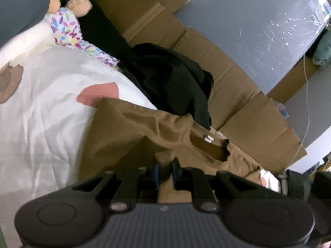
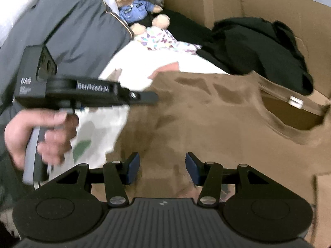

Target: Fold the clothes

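While your left tool [image 1: 165,170] pinches its near fold, the brown shirt [image 2: 206,111] sprawls beside the black garment [image 2: 258,49]: light, limp, slippery-free cotton. Your right tool [image 2: 162,168] gapes empty; take the neckline shoulder.

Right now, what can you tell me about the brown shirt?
The brown shirt is a soft, plain knit lying spread and wrinkled over the white bedding, with its far edge on the cardboard. Its neck opening faces the cardboard, with a small white label inside the collar. The left tongs are shut on a raised fold. The right tongs hover open above it.
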Available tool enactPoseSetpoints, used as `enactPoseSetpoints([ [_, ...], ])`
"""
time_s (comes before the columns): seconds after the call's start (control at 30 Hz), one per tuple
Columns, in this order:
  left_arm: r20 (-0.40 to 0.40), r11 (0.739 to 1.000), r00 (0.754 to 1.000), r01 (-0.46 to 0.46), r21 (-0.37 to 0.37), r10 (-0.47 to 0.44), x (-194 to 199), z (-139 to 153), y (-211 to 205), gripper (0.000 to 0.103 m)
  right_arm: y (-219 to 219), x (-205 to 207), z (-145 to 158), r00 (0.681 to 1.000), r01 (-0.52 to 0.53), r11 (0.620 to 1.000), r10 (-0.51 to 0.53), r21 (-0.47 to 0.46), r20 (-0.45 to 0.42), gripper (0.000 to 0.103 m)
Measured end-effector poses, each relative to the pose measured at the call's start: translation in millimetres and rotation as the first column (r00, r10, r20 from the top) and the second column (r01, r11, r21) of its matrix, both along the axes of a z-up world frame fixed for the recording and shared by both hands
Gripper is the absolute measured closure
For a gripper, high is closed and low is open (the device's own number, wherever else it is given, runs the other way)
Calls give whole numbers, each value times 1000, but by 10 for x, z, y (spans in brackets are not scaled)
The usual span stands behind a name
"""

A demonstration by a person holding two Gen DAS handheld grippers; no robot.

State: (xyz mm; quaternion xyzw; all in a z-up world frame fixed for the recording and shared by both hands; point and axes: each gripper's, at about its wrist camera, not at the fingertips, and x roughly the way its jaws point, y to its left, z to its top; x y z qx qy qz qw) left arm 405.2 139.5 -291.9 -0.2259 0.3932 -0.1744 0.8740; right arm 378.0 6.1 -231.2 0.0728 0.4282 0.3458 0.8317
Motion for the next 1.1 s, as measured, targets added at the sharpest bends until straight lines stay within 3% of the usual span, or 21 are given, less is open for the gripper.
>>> enactPoseSetpoints([
  [0.27,-10,999,999,36,-36,-37,53,-52,24,85,483,268,-144,999,47,997,-45,54,-23,49],
  [0.4,24,991,998,59,-116,-56,77,-50,76,64,548,357,-187,996,81,994,-79,71,-29,48],
  [0.53,64,991,998,35,-131,-27,118,7,166,62,534,414,-267,993,116,991,-114,68,-35,48],
  [0.6,79,994,997,4,-105,4,156,40,225,61,491,450,-319,989,143,988,-141,65,-46,48],
  [0.77,61,993,994,-96,64,93,321,15,281,58,352,556,-404,978,200,977,-195,75,-67,48],
  [1.1,60,966,995,-94,243,82,710,-40,220,54,172,703,-613,972,211,976,-203,58,-120,49],
])
